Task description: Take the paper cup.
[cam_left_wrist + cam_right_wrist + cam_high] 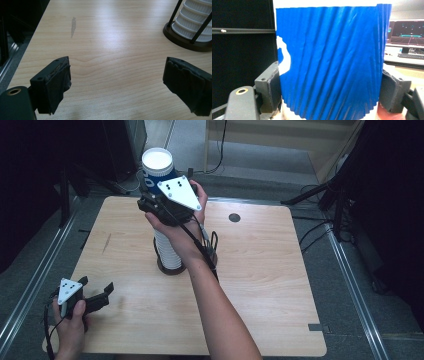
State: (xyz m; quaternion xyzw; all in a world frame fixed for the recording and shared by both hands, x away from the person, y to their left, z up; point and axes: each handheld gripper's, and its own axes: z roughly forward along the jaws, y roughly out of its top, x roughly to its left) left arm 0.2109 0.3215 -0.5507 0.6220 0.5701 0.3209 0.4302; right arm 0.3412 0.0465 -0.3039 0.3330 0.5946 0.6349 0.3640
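A blue ribbed paper cup [157, 167] with a white inside is held in the air, and my right gripper [152, 195] is shut on it. In the right gripper view the blue cup [332, 62] sits between both black pads [270, 85], pressed from each side. Directly below stands a tall stack of white cups [167, 252] in a dark wire holder [172, 269]. My left gripper [96, 286] rests low at the table's front left corner, open, with nothing between its jaws. Its own view shows the left gripper [117, 82] over bare wood, the cup stack [195, 20] at upper right.
The wooden table [260, 270] has a round dark grommet [234, 217] near its far edge and a grey streak [73, 25] on the left. Tripod legs and cables stand on the floor to the right. A screen [407, 31] glows behind the cup.
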